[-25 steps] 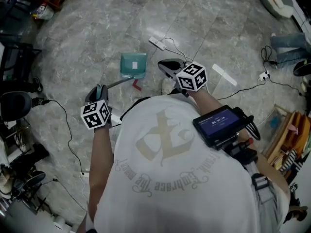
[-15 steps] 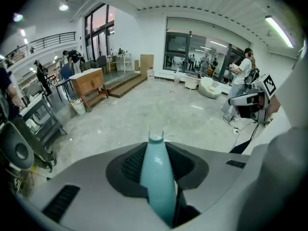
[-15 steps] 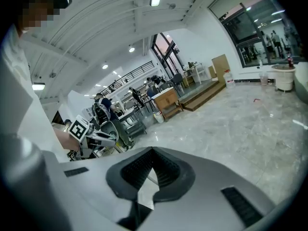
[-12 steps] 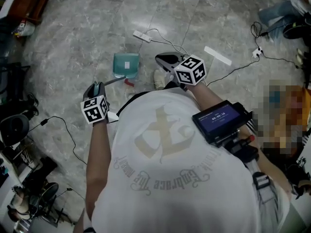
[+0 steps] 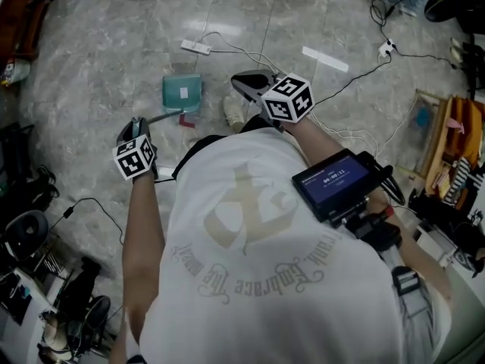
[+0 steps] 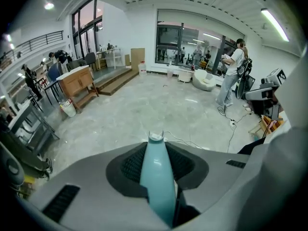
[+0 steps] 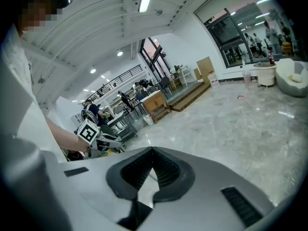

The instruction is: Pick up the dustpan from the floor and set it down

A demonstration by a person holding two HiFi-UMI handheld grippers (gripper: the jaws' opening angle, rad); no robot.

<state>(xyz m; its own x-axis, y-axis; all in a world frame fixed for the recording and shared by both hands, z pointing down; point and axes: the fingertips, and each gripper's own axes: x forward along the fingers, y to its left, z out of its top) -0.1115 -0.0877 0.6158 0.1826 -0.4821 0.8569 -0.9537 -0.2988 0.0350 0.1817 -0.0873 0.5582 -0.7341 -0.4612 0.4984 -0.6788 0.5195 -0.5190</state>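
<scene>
The teal dustpan (image 5: 182,93) hangs low over the grey marble floor, its thin handle running back and down-left to my left gripper (image 5: 136,124). In the left gripper view the teal handle (image 6: 156,177) stands upright between the dark pads, and the jaws are shut on it. I cannot tell whether the pan touches the floor. My right gripper (image 5: 241,79) is to the right of the pan, apart from it. In the right gripper view its pads (image 7: 144,170) meet at the tips with nothing between them.
A small red piece (image 5: 186,120) lies by the handle, and a white shoe (image 5: 233,111) is just right of it. A white power strip (image 5: 195,47) and cables lie beyond. Black chairs (image 5: 26,226) stand at left, a wooden crate (image 5: 433,139) at right.
Both grippers and the dustpan have drifted left in the head view. The left gripper has sunk with the handle still in it. The right gripper stays shut and holds nothing.
</scene>
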